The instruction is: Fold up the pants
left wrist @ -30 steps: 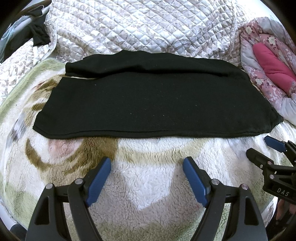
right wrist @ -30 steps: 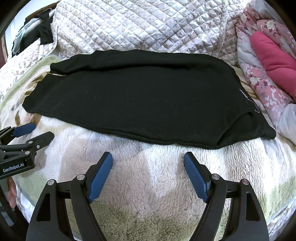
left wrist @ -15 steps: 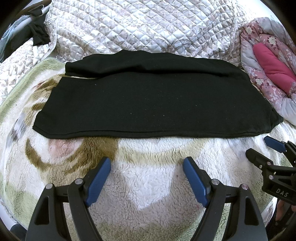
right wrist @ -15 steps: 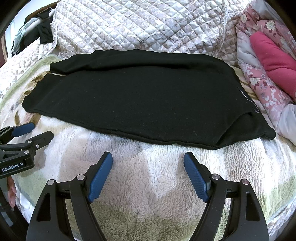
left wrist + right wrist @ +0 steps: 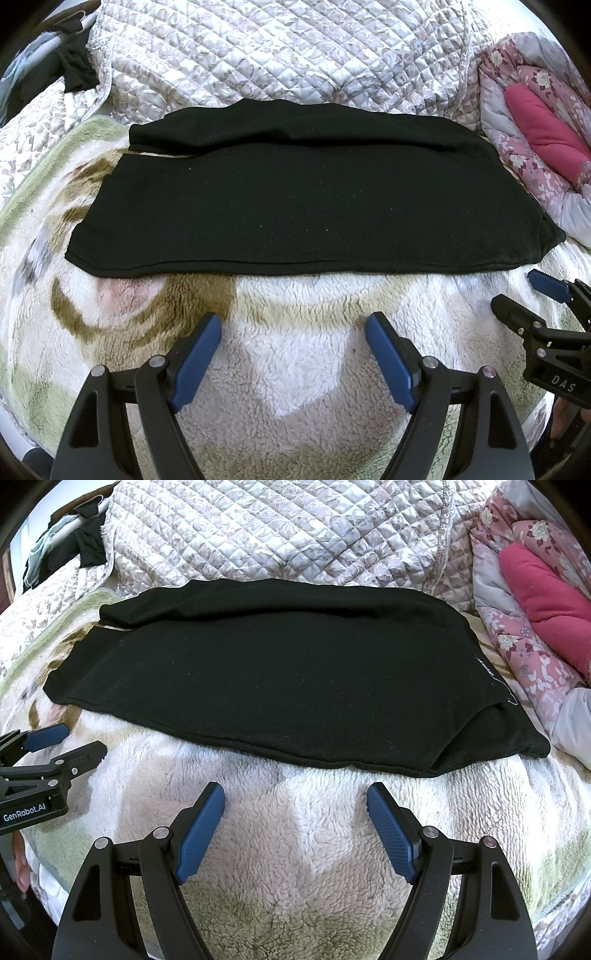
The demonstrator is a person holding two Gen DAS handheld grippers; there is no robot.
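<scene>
The black pants (image 5: 303, 206) lie flat across a fleece blanket, one leg folded over the other, waistband at the right. They also show in the right wrist view (image 5: 280, 675). My left gripper (image 5: 293, 325) is open and empty, a little short of the pants' near edge. My right gripper (image 5: 295, 797) is open and empty, also just short of that edge, toward the waistband end. Each gripper shows in the other's view: the right one (image 5: 517, 295) at the right edge, the left one (image 5: 83, 740) at the left edge.
The patterned fleece blanket (image 5: 295, 369) covers the bed. A quilted grey cover (image 5: 280, 55) is bunched behind the pants. A pink floral quilt with a magenta cushion (image 5: 543, 125) lies at the right. Dark clothes (image 5: 85, 542) hang at the far left.
</scene>
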